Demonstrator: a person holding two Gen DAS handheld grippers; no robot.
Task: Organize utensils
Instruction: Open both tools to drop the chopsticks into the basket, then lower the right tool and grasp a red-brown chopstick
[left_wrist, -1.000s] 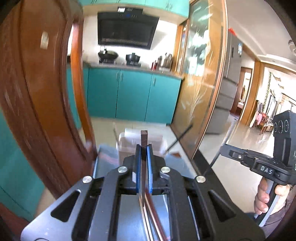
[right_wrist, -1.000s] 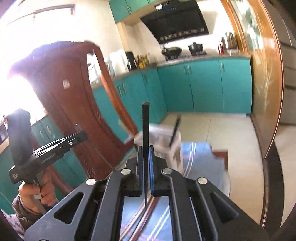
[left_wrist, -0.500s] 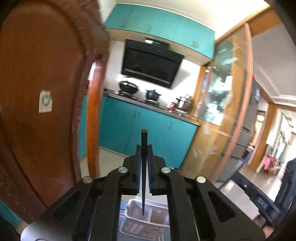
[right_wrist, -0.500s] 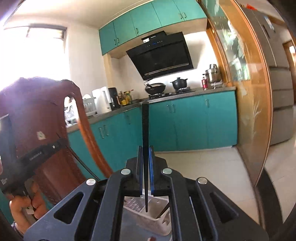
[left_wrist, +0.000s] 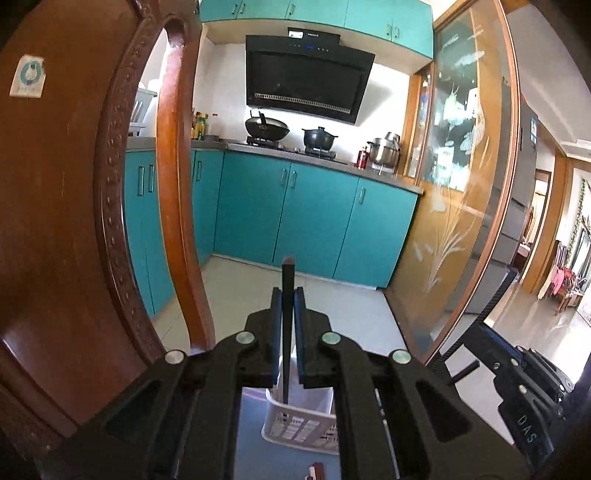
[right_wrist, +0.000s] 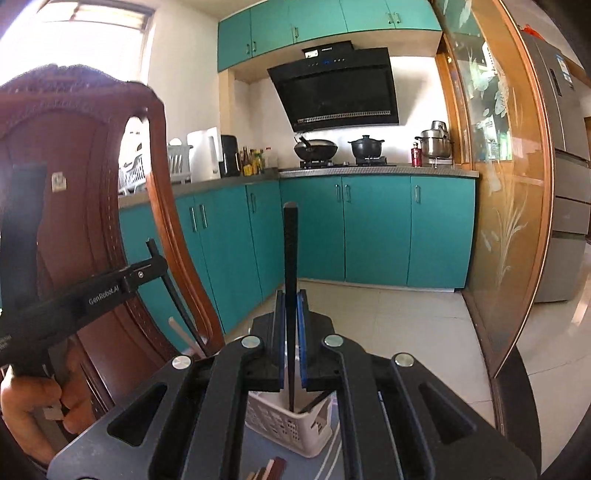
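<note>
My left gripper (left_wrist: 288, 295) is shut on a black chopstick (left_wrist: 287, 317) held upright, its lower tip just above a white perforated basket (left_wrist: 299, 430) on the table. My right gripper (right_wrist: 291, 299) is shut on another black chopstick (right_wrist: 290, 266), upright, its lower tip inside the same white basket (right_wrist: 284, 428), which also holds a dark utensil. The left gripper shows in the right wrist view (right_wrist: 155, 254) with its chopstick slanting down. The right gripper's body shows at the right in the left wrist view (left_wrist: 517, 376).
A carved wooden chair back (left_wrist: 66, 221) stands close on the left, also in the right wrist view (right_wrist: 74, 184). More chopstick ends (right_wrist: 269, 467) lie on the blue table mat. Teal kitchen cabinets (left_wrist: 314, 218) and a glass door (left_wrist: 461, 184) are behind.
Both grippers tilted up from looking down at the table to level, and the chopsticks now stand upright over the basket. The basket dropped to the bottom of both views.
</note>
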